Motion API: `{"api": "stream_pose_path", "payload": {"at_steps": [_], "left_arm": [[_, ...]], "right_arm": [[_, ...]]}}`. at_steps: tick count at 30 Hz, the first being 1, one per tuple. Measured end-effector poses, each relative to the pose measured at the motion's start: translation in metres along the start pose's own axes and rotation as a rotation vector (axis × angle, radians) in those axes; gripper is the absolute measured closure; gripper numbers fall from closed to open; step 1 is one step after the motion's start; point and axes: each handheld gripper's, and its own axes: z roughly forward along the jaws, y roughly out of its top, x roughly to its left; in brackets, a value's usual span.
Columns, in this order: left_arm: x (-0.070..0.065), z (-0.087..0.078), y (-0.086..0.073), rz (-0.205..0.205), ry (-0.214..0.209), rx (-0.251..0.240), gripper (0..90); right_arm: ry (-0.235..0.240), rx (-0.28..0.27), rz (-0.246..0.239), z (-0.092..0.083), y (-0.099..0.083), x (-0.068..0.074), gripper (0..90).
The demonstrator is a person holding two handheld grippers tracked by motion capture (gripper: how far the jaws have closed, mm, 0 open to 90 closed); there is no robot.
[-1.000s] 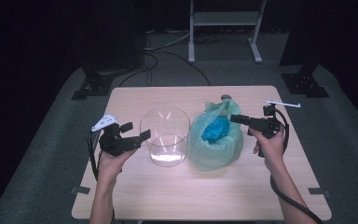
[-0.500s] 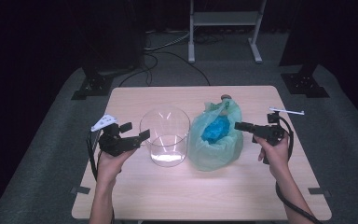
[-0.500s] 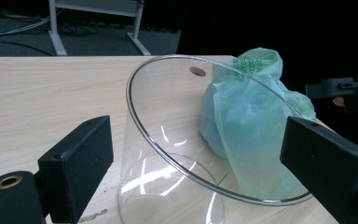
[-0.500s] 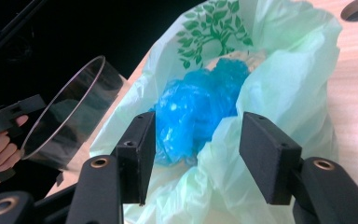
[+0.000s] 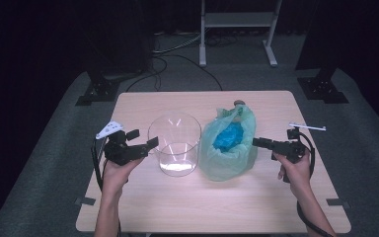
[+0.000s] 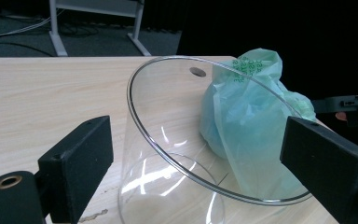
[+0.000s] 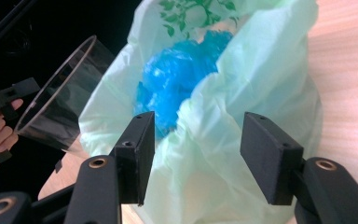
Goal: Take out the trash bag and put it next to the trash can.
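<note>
A clear glass cylinder (image 5: 174, 145) stands upright on the wooden table (image 5: 212, 207). Right of it sits a pale green plastic bag (image 5: 229, 148) with its mouth open, and a crumpled blue bundle (image 5: 229, 136) lies inside. My left gripper (image 5: 143, 138) is open just left of the glass; its jaws (image 6: 196, 140) frame the near rim without touching it. My right gripper (image 5: 264, 143) points at the bag's right side. Its jaws (image 7: 200, 135) stand open, with the bag's (image 7: 242, 84) folded rim just ahead of them and the blue bundle (image 7: 177, 79) beyond.
A small dark round spot (image 5: 238, 103) marks the table behind the bag. Beyond the far edge are black stand bases (image 5: 96, 91), cables (image 5: 177, 54) and a white frame's legs (image 5: 237, 29). Bare wood lies in front of the glass and bag.
My right gripper has come down and toward the near side, from above the bag's right shoulder to level with its side. The left gripper, glass and bag have stayed put.
</note>
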Motion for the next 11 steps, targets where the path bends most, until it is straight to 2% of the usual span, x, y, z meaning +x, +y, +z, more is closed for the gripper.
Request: {"api": "stream_pose_path", "payload": {"at_steps": [8, 11], "left_arm": [[0.000, -0.001, 0.000, 0.003, -0.002, -0.003, 8.4], [-0.001, -0.001, 0.001, 0.005, -0.003, -0.003, 8.3]], "right_arm": [[-0.010, 0.002, 0.020, -0.006, -0.015, -0.011, 42.9], [-0.025, 0.000, 0.010, -0.008, -0.021, -0.014, 41.9]]}}
